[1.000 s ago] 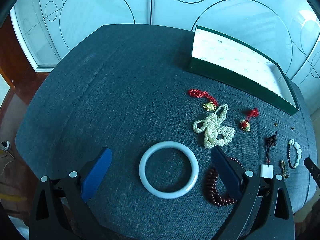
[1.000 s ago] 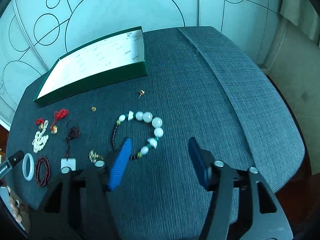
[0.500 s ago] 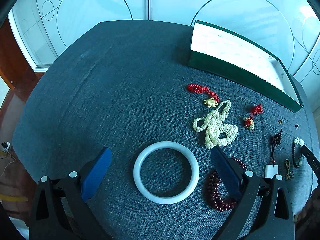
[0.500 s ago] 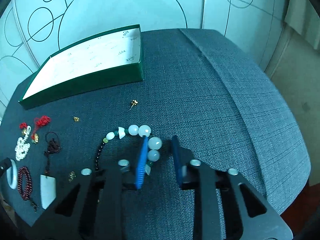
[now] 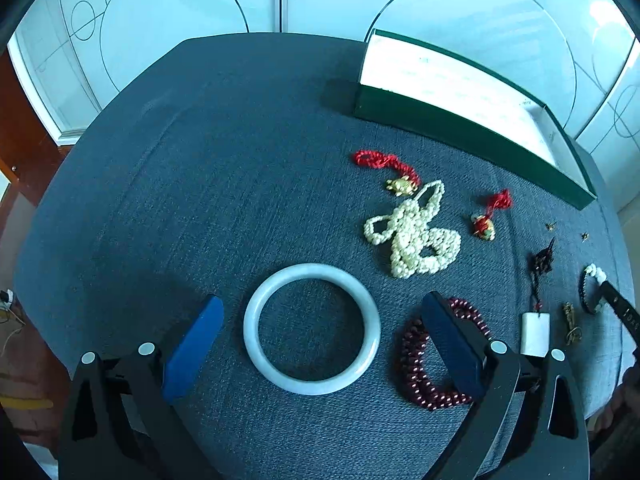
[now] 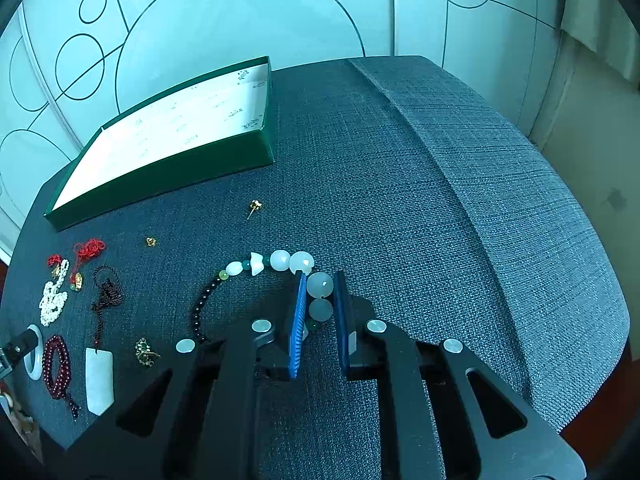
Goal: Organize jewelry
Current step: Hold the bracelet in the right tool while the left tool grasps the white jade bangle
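The right gripper (image 6: 320, 280) is pinching the white beads of the beaded bracelet (image 6: 280, 261) between its fingers, while the left gripper (image 5: 322, 306) is hovering wide open around the jade bangle (image 5: 312, 329).

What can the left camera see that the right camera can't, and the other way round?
Only the left wrist view shows the whole white bangle lying between the open left gripper fingers. Only the right wrist view shows the whole beaded bracelet, with the right gripper closed on its big pale beads. Both show the green box, pearl necklace and dark red beads.
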Demonstrator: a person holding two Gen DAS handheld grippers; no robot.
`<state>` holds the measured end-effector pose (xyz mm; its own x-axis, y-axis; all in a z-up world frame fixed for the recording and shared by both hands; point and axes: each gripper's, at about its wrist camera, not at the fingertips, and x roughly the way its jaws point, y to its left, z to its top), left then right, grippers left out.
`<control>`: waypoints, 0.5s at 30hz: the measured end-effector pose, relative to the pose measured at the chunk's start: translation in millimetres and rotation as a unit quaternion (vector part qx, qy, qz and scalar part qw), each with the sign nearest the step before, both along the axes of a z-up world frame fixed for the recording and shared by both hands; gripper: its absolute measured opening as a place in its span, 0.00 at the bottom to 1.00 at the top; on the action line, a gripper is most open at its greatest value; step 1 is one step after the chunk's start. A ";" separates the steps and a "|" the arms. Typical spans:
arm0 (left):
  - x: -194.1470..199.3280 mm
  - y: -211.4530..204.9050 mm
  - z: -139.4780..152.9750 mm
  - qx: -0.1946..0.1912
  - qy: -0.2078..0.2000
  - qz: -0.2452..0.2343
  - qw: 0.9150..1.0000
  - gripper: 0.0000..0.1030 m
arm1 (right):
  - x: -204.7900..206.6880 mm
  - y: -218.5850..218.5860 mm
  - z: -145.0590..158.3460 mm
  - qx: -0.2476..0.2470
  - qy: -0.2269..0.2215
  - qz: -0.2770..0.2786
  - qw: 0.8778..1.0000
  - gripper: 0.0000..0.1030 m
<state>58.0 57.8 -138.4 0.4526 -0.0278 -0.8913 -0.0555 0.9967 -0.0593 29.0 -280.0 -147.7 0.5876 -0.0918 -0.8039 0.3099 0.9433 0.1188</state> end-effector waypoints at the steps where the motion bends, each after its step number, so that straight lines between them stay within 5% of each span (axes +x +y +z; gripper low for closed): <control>1: -0.1 1.0 -1.0 0.002 0.001 0.002 1.000 0.95 | -0.1 -0.6 0.0 0.003 -0.001 0.002 1.000 0.13; 15: 0.0 -3.5 -12.2 0.038 0.001 0.014 0.999 0.96 | -3.2 -8.0 1.7 0.029 -0.004 0.032 0.999 0.13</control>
<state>57.9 54.4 -150.6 0.4496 0.0523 -0.8917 -0.0835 0.9964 0.0163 25.8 -288.0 -146.1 0.5964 -0.0071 -0.8027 0.2489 0.9523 0.1765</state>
